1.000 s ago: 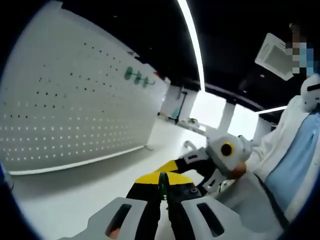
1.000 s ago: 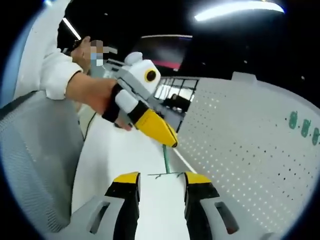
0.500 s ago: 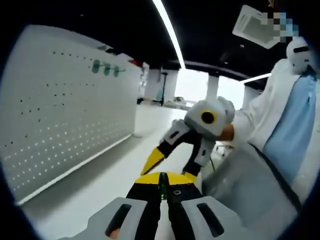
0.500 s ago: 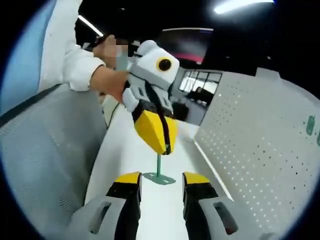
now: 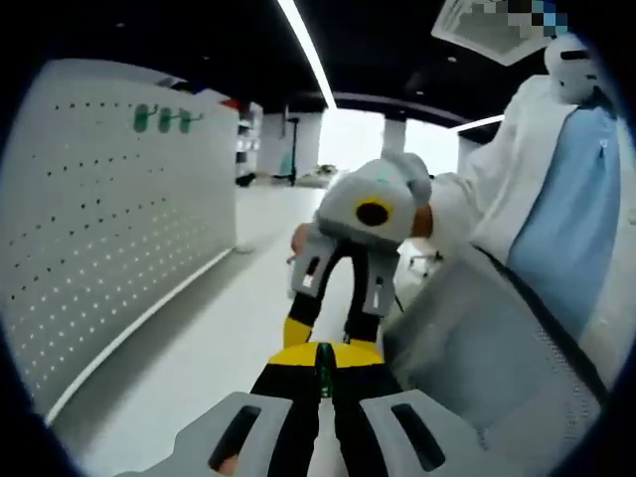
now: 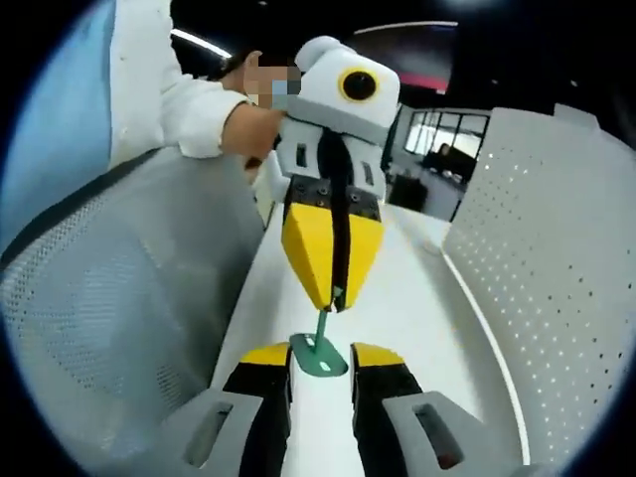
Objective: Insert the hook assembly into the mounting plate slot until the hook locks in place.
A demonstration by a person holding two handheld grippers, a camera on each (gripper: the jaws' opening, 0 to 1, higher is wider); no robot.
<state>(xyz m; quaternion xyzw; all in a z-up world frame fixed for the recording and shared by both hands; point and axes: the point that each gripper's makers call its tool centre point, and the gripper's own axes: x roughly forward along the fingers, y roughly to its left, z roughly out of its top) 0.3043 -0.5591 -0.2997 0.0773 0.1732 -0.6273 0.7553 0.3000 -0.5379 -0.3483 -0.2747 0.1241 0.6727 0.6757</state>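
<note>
**Grippers square up nose to nose over the hook**

Closing in since a second ago, the two grippers now face each other head-on, where before they sat at an angle. In the right gripper view the left gripper (image 6: 336,298) points down, jaws pressed together on the thin green stem of the hook assembly (image 6: 320,350). Its flat green base sits between the yellow tips of the right gripper (image 6: 320,360), whose jaws have narrowed around it and stand just beside it; whether they touch it I cannot tell. The white surface (image 6: 417,298) runs beneath. Along its far edge stands the mounting plate (image 6: 566,288), a white perforated board, well apart from the hook. From the left gripper view, the right gripper (image 5: 343,298) faces the camera, and the plate (image 5: 109,229) carries green hooks (image 5: 159,119) near its top.
</note>
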